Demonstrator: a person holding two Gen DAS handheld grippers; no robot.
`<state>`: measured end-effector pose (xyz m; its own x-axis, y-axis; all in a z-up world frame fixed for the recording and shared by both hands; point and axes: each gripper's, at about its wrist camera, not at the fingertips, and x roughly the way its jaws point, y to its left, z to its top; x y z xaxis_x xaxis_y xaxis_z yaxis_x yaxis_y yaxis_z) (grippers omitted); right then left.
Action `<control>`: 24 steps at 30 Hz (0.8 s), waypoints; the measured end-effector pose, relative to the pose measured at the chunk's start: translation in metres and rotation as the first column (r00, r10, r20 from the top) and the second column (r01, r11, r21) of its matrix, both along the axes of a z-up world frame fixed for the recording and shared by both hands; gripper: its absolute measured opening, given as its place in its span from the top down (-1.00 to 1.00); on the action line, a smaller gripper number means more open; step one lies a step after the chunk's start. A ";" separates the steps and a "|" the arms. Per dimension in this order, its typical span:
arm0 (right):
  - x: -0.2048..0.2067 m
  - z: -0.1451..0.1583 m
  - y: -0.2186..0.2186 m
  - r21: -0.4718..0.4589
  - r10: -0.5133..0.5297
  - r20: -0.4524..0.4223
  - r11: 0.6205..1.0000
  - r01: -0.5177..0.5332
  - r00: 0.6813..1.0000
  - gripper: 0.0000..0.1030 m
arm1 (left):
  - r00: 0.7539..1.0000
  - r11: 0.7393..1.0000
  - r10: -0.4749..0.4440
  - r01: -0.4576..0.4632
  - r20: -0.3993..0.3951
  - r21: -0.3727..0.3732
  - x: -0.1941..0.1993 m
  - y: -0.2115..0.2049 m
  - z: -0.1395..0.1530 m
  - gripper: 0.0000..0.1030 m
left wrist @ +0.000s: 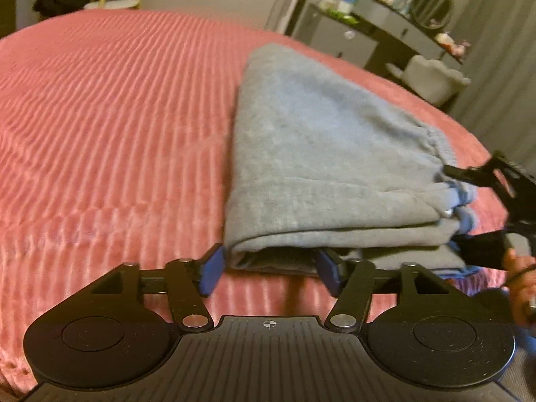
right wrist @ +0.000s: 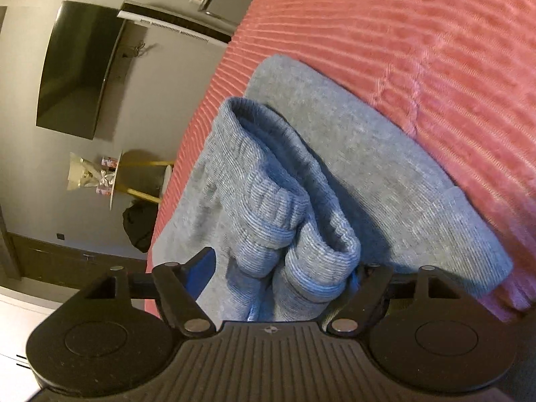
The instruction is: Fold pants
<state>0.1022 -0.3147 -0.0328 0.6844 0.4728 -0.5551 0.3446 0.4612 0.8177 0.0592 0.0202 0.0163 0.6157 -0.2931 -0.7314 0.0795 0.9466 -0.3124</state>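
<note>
Your left tongs (left wrist: 268,273) gape at the folded grey sweatpants (left wrist: 321,154), near fold between the pads. Right tongs (right wrist: 281,274) straddle the ribbed cuffs (right wrist: 288,234), seemingly unclamped; the bundle's long axis runs away from you across the bed (left wrist: 110,127).

Bed (left wrist: 100,117) was covered w/ a pink ribbed bedspread (right wrist: 418,33), ridges running across the whole top. Folded grey pants (left wrist: 301,150) lay directly on it, stacked in layers, near the bed's edge on the dresser side. Ribbed cuffs (right wrist: 268,201) sat bunched on top of the stack. Rest of the spread looked bare, slightly rumpled towards the middle
</note>
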 end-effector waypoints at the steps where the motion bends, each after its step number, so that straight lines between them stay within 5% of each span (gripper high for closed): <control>1: 0.003 -0.001 0.003 -0.006 0.002 0.007 1.000 -0.002 1.000 -0.47 | 1.000 1.000 -0.010 0.009 0.004 0.012 0.000 -0.002 0.000 -0.37; 8: -0.002 -0.003 0.008 -0.065 0.023 0.073 0.998 -0.018 0.997 -0.52 | 1.000 0.998 0.001 0.000 -0.012 0.066 0.006 -0.018 -0.006 -0.48; 17: -0.003 -0.008 0.006 -0.066 0.022 0.097 0.998 -0.016 0.995 -0.63 | 0.997 0.993 0.045 -0.052 -0.065 -0.110 -0.003 0.001 -0.002 -0.48; 24: -0.003 -0.009 0.012 -0.104 0.041 0.121 0.994 -0.028 0.992 -0.73 | 0.998 0.996 -0.029 0.025 -0.057 -0.081 -0.005 -0.012 0.000 -0.49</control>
<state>0.0990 -0.3025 -0.0419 0.7343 0.4427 -0.5146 0.2272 0.5541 0.8009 0.0541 0.0084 0.0161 0.5640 -0.3682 -0.7391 0.0840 0.9160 -0.3923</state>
